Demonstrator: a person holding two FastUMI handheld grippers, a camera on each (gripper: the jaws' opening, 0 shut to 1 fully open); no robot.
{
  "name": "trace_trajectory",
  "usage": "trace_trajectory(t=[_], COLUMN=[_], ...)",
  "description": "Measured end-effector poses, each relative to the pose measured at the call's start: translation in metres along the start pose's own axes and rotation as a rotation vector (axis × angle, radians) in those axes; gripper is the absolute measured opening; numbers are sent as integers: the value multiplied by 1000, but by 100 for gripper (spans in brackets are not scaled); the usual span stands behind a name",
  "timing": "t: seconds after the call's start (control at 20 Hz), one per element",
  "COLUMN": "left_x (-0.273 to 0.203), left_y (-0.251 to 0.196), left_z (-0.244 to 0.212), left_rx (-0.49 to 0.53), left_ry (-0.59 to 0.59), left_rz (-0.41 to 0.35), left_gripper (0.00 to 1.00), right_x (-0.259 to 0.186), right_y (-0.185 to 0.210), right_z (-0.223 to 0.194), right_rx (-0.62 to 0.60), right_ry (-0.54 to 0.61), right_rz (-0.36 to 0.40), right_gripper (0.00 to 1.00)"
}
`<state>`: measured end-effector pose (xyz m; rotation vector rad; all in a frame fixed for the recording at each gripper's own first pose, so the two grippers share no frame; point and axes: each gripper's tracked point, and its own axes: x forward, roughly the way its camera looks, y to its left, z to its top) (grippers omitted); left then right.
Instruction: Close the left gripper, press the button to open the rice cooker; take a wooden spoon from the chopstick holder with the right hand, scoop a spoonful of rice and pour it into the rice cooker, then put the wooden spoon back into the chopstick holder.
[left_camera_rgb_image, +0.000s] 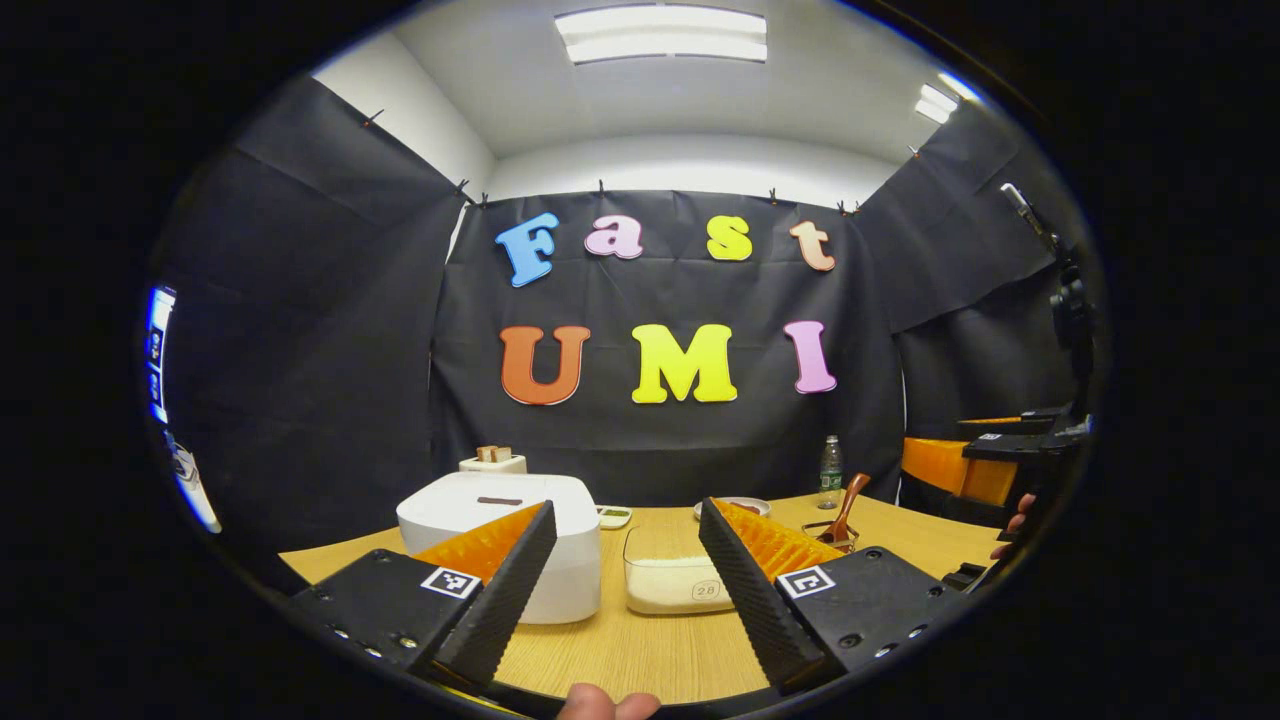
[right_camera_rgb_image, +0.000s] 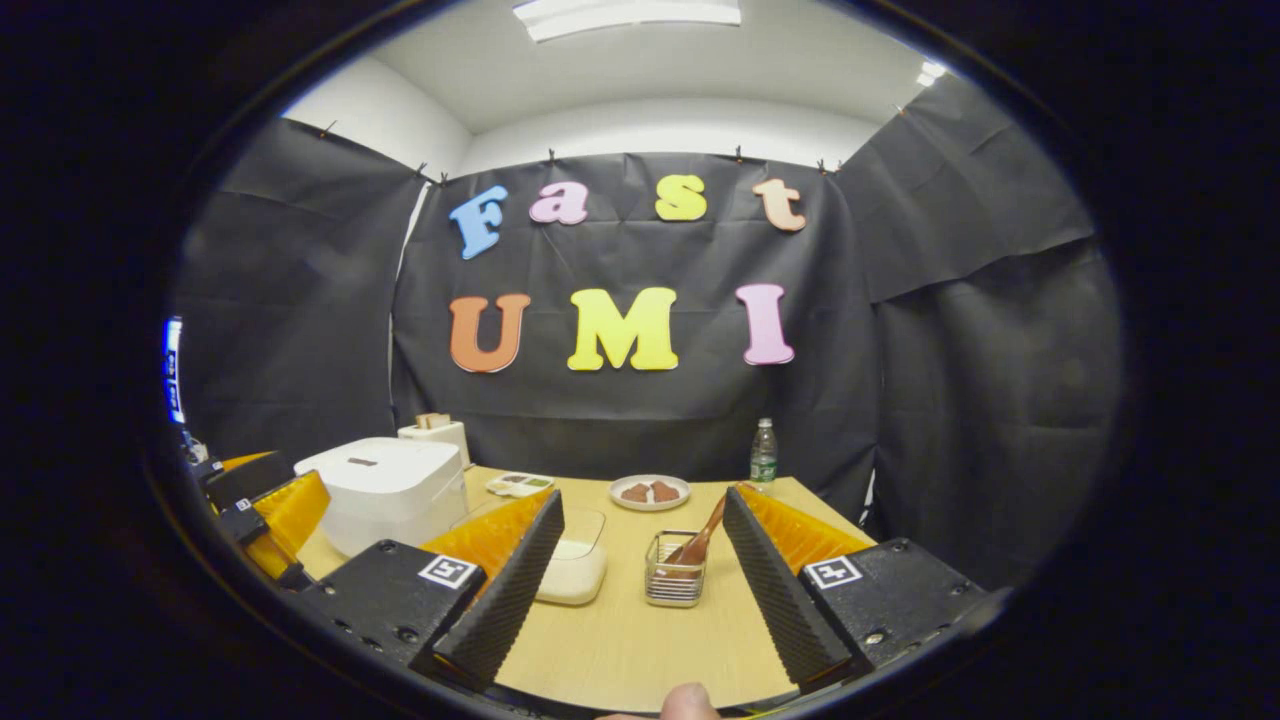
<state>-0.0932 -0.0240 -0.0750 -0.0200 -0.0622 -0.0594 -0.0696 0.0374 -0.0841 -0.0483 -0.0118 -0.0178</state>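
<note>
A white rice cooker (left_camera_rgb_image: 520, 525) with its lid down stands on the wooden table (left_camera_rgb_image: 640, 650), just beyond my left gripper (left_camera_rgb_image: 627, 520), which is open and empty. A clear box of rice (left_camera_rgb_image: 672, 580) sits to the cooker's right. The wooden spoon (left_camera_rgb_image: 846, 508) leans in the wire chopstick holder (left_camera_rgb_image: 832, 535). In the right gripper view the rice cooker (right_camera_rgb_image: 385, 490) is at the left, the rice box (right_camera_rgb_image: 575, 565) beside it, and the spoon (right_camera_rgb_image: 703, 540) in the holder (right_camera_rgb_image: 675, 580) lies straight ahead of my open right gripper (right_camera_rgb_image: 645, 515).
A plate with brown pieces (right_camera_rgb_image: 650, 492), a water bottle (right_camera_rgb_image: 763, 455), a small divided tray (right_camera_rgb_image: 518, 484) and a white toaster (right_camera_rgb_image: 435, 432) stand along the table's far edge. The other gripper (left_camera_rgb_image: 1000, 460) and a hand are at the right of the left gripper view.
</note>
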Motion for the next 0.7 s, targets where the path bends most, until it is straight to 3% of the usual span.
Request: trace_trajectory(t=[0.7], left_x=[15], left_y=[3], left_z=[12], left_rx=[-20], left_ry=[0], left_rz=[-36], left_gripper=[93], right_x=[5], right_y=[15], right_z=[2], right_rx=[-2], right_ry=[2], right_rz=[-21], right_gripper=[100])
